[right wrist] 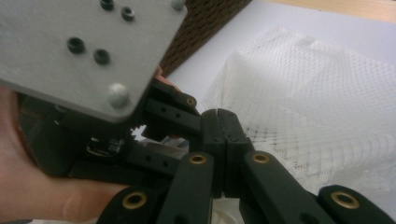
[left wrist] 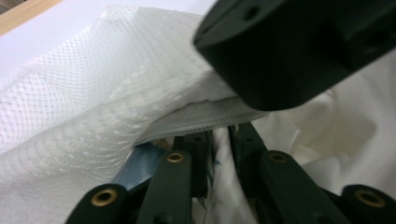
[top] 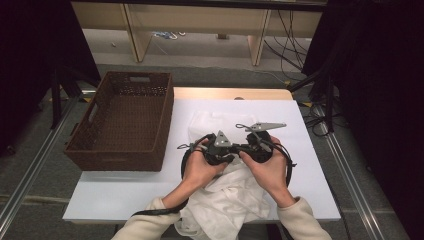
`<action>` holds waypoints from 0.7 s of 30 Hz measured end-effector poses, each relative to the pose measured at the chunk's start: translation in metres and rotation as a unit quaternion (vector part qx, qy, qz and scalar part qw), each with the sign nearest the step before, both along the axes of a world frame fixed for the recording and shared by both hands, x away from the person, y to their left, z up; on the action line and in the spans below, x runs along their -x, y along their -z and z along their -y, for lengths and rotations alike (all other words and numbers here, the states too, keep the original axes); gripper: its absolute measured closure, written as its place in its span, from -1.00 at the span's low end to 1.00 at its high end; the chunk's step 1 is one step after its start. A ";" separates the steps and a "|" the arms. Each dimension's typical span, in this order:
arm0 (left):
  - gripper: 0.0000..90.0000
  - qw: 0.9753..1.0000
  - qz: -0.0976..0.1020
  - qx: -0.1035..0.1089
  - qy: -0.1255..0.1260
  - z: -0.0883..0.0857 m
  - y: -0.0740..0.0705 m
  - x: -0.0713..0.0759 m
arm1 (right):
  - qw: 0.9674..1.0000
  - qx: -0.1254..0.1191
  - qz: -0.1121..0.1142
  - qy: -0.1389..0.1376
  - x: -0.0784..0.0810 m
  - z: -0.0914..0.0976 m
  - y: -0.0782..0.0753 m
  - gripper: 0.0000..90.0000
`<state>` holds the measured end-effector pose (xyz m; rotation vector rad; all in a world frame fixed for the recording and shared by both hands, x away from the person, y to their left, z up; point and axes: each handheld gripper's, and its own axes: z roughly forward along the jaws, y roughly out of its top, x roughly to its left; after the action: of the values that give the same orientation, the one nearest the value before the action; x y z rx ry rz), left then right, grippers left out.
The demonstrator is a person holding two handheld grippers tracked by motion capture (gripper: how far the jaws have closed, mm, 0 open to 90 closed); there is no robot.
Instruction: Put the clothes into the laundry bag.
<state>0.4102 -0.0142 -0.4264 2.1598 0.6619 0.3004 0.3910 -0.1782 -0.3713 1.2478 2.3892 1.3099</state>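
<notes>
The left gripper (top: pixel 226 156) and the right gripper (top: pixel 254 150) sit close together, almost touching, over a white mesh cloth (top: pixel 227 197) that lies crumpled on the white table (top: pixel 115 192). In the left gripper view the jaws stand a narrow gap apart with a fold of the cloth (left wrist: pixel 79 121) running up between them; whether the pads actually press on that fold cannot be told, since the fabric bunches over the tips. Just above and to the right of those jaws looms the dark body of the right gripper (left wrist: pixel 299 51). In the right gripper view the jaws are pressed flat together, pad against pad, and any cloth pinched between them is too thin to make out; the cloth (right wrist: pixel 317 102) spreads out beyond and to the right of them. Immediately left of those jaws is the left gripper (right wrist: pixel 140 140) with its grey plate (right wrist: pixel 88 51), held in the person's left hand (right wrist: pixel 42 186). A brown woven basket (top: pixel 125 120) stands well to the left of both grippers, at the table's edge.
</notes>
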 end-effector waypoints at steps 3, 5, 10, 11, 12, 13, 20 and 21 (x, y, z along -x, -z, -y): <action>0.27 1.000 0.005 0.008 0.010 -0.006 -0.010 0.007 | 1.000 -0.003 0.003 -0.005 -0.001 0.001 0.000 1.00; -0.13 1.000 0.000 0.018 0.020 -0.015 -0.023 0.016 | 1.000 -0.003 0.007 -0.005 0.000 0.003 -0.003 1.00; -0.47 0.998 -0.016 0.048 0.023 -0.044 -0.039 0.039 | 1.000 0.005 0.009 0.007 0.001 0.007 -0.007 1.00; -0.48 0.998 -0.027 0.054 0.023 -0.050 -0.038 0.042 | 1.000 0.006 0.010 0.007 0.001 0.007 -0.007 1.00; -0.47 0.999 -0.017 0.042 0.009 -0.056 -0.036 0.042 | 1.000 0.002 0.013 0.001 0.000 0.006 -0.006 1.00; -0.48 0.999 -0.015 0.030 -0.007 -0.062 -0.032 0.041 | 1.000 0.009 0.014 0.006 0.001 0.006 -0.007 1.00; -0.60 0.990 -0.127 0.052 -0.019 -0.059 0.008 0.018 | 1.000 0.011 0.011 -0.004 0.000 0.003 -0.005 1.00; -0.57 0.990 -0.138 0.041 -0.013 -0.054 0.014 0.018 | 1.000 0.015 0.010 -0.004 0.000 0.003 -0.005 1.00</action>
<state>0.3922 0.0399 -0.4407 2.1335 0.8429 -0.0137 0.3911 -0.1812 -0.3665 1.2131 2.3934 1.2790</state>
